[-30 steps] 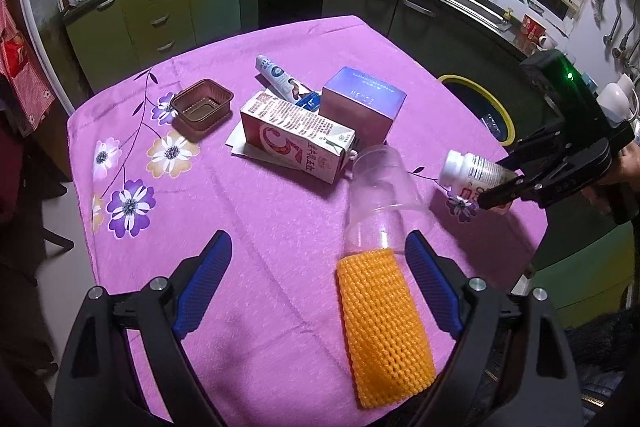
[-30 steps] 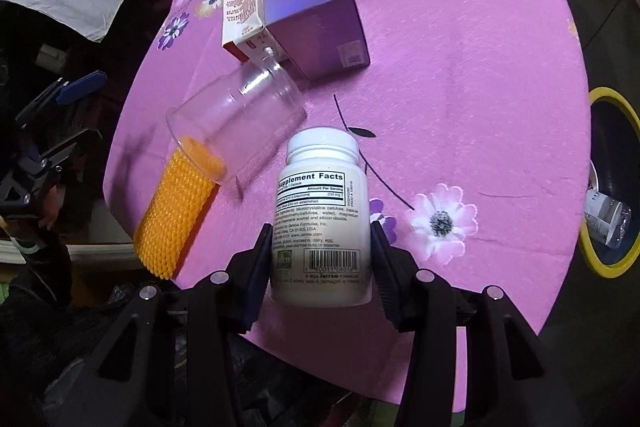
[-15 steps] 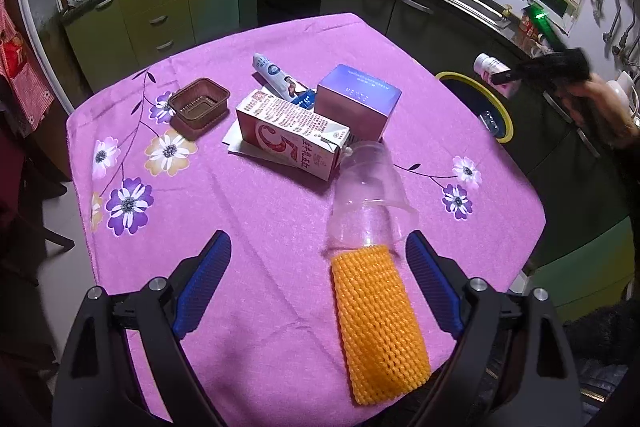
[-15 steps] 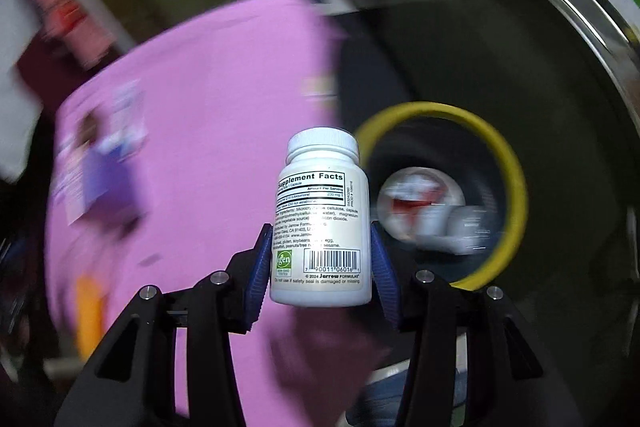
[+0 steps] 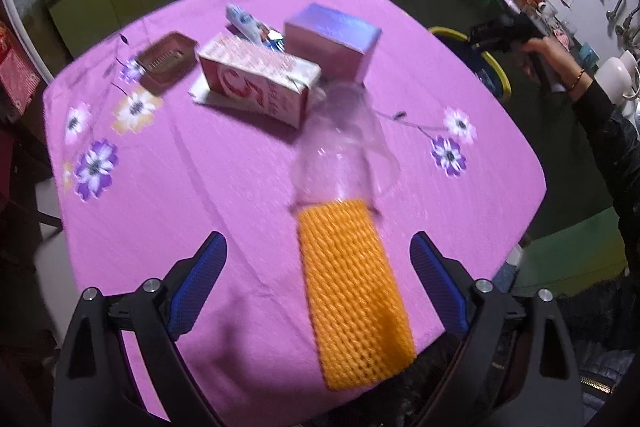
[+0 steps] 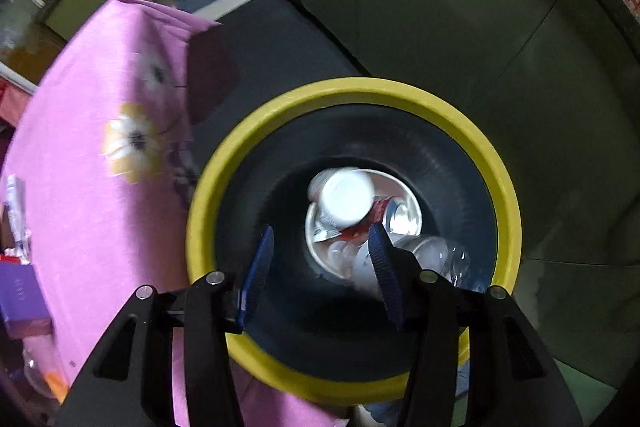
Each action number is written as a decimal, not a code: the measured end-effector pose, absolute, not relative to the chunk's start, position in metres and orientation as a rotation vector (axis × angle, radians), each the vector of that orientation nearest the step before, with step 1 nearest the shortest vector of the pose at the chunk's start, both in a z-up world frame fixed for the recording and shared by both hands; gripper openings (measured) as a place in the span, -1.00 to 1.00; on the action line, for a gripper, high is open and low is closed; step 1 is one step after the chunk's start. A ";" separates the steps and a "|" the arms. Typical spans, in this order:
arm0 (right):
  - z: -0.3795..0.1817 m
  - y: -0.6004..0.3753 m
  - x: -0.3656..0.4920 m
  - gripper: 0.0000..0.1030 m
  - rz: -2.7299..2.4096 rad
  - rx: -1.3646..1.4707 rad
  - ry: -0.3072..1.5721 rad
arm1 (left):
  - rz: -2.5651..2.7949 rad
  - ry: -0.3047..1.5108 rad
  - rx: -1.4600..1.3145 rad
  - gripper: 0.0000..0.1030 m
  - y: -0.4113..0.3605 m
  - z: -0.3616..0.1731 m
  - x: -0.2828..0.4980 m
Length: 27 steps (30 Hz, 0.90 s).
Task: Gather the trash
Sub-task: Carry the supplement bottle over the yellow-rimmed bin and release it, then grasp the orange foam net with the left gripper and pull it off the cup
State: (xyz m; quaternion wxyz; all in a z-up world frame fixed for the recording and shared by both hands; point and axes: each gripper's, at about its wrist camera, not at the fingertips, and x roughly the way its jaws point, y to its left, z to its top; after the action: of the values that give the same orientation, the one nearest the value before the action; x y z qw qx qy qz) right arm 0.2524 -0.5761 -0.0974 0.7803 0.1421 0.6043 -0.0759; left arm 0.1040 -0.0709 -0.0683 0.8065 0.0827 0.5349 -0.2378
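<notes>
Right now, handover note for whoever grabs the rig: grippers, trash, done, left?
Left gripper: open, empty, over the table near the orange foam net and clear cup.
Right gripper: open, empty, over the yellow-rimmed bin.
Done: white bottle is inside the bin, along with other trash.
Left on the table: foam net, cup, milk carton, purple box, tube, brown tray.

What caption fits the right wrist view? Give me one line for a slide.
Open right gripper poised over the yellow-rimmed bin, white bottle inside it.
</notes>
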 end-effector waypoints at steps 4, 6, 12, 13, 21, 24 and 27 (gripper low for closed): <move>-0.072 -0.562 0.226 0.04 -0.122 0.288 1.261 | -0.540 1.195 0.186 0.72 -0.086 -0.084 0.098; -0.062 -0.554 0.219 0.05 -0.103 0.276 1.240 | -0.528 1.221 0.196 0.72 -0.092 -0.092 0.095; -0.047 -0.534 0.202 0.07 -0.011 0.258 1.203 | -0.499 1.286 0.169 0.72 -0.099 -0.113 0.093; -0.048 -0.531 0.202 0.08 -0.003 0.254 1.204 | -0.497 1.287 0.171 0.71 -0.101 -0.114 0.092; -0.055 -0.514 0.202 0.09 0.079 0.268 1.213 | -0.424 1.317 0.235 0.62 -0.107 -0.123 0.092; -0.055 -0.512 0.200 0.11 0.086 0.267 1.215 | -0.437 1.348 0.238 0.31 -0.109 -0.129 0.091; -0.054 -0.512 0.199 0.17 0.087 0.263 1.213 | -0.435 1.334 0.246 0.12 -0.108 -0.126 0.090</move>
State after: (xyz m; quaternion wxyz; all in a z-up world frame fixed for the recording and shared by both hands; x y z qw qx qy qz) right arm 0.1993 -0.5115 -0.0543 0.8127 0.1231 0.5680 0.0410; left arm 0.0904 -0.1085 -0.1263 0.7567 0.1130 0.6122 -0.1998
